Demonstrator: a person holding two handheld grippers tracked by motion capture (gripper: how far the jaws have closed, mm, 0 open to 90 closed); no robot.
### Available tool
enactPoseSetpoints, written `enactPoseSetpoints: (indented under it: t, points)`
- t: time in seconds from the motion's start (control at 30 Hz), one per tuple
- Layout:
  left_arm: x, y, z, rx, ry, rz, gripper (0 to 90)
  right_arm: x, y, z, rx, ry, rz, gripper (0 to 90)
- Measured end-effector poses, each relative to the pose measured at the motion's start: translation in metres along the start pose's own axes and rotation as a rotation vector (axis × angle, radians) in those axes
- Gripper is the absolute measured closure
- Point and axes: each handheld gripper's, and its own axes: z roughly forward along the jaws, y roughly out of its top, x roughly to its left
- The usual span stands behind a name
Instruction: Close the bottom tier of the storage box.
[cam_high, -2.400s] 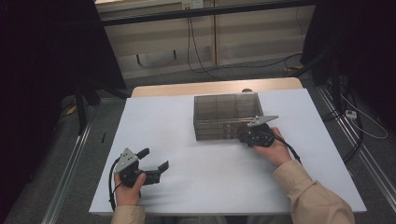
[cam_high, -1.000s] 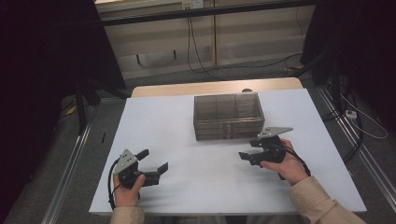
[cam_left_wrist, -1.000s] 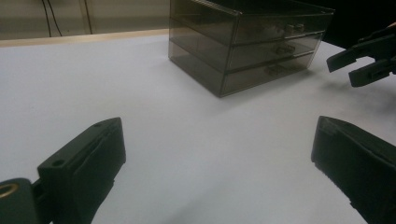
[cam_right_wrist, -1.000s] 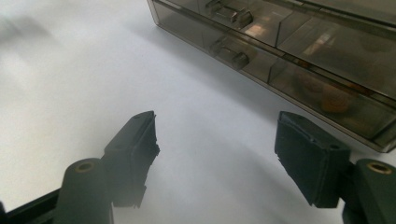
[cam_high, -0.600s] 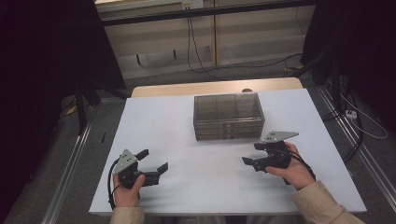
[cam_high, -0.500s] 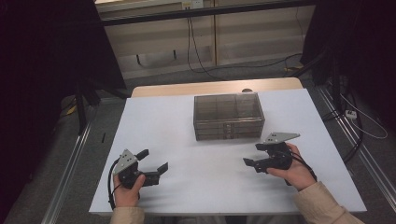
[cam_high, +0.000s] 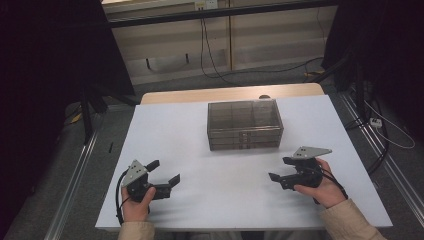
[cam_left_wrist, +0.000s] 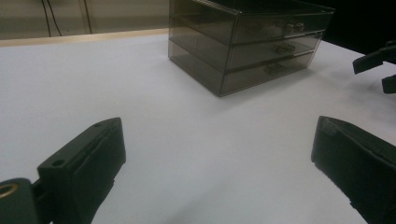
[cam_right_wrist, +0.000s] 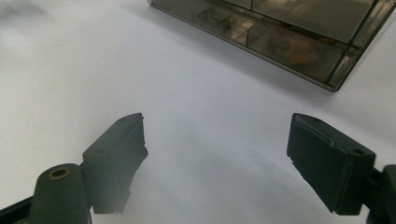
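A smoky transparent drawer box (cam_high: 245, 125) with three shut drawers stands in the middle of the white table (cam_high: 175, 135). My left gripper (cam_high: 165, 170) rests open near the front left edge and holds nothing. Open and empty too, my right gripper (cam_high: 279, 168) sits at the front right, apart from the box. In the left gripper view the jaws (cam_left_wrist: 219, 154) stand wide apart, with the drawer box (cam_left_wrist: 247, 42) ahead and the other gripper (cam_left_wrist: 378, 60) at the right edge. The right gripper view shows spread jaws (cam_right_wrist: 219, 149) over bare table, and a brownish item lies in the drawer box (cam_right_wrist: 289, 32).
A wooden strip (cam_high: 225, 93) runs along the table's far edge. Cables (cam_high: 385, 130) lie on the floor to the right, and metal rails (cam_high: 75, 180) run along both sides. Dark stands and curtains (cam_high: 50, 60) flank the table.
My right gripper has pulled back from the front of the drawer box toward the person and to the right. The left gripper has stayed in place.
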Motion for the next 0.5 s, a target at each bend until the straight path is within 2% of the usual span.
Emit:
enactPoseSetpoints:
  t: [0.2,0.5]
  points:
    - [-0.0004,-0.0002,0.0006,0.004,-0.001,0.002,3.1,-0.0039,-0.0068,-0.0049,-0.005,-0.005,0.020,19.2]
    - [-0.0003,-0.0003,0.0005,0.004,0.000,0.001,3.1,-0.0044,-0.0092,-0.0095,-0.002,-0.006,0.017,19.1]
